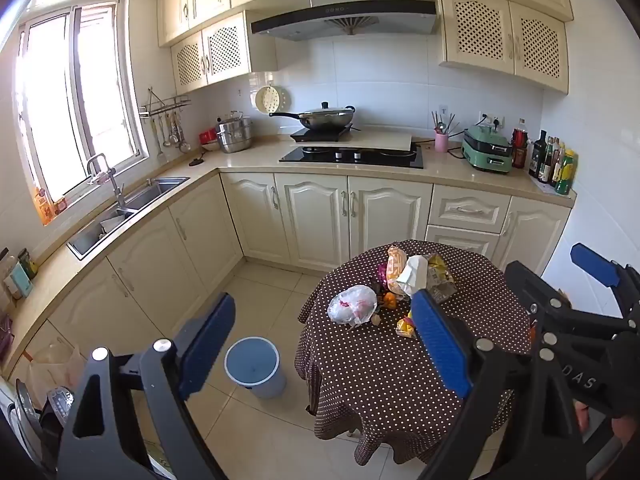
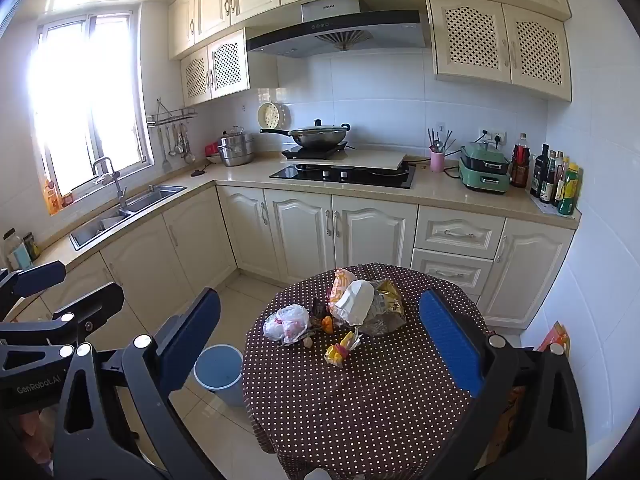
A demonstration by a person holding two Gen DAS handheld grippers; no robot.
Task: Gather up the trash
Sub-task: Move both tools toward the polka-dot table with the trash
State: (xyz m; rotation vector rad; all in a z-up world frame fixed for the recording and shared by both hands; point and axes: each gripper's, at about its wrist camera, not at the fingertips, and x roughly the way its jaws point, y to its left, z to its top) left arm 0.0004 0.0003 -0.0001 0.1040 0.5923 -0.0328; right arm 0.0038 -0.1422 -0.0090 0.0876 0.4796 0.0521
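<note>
A heap of trash lies at the far side of the round table with the brown dotted cloth (image 1: 380, 384) (image 2: 360, 408). It includes a white plastic bag (image 1: 352, 305) (image 2: 289, 322), a white paper bag (image 1: 412, 276) (image 2: 356, 302), snack packets (image 1: 440, 276) (image 2: 384, 308) and a yellow wrapper (image 1: 405, 326) (image 2: 340, 350). A blue bin (image 1: 256, 366) (image 2: 220, 374) stands on the floor left of the table. My left gripper (image 1: 324, 298) (image 2: 90, 278) is open and empty, short of the heap. The right gripper (image 2: 320, 296) (image 1: 544, 260) hangs beside it, also open and empty.
An L-shaped counter runs behind, with a sink (image 1: 132, 208) on the left, a hob (image 1: 352, 156) with a wok (image 1: 326, 117), a green appliance (image 1: 486, 152) and bottles (image 1: 554, 164). An orange packet (image 2: 556, 336) stands on the floor right of the table.
</note>
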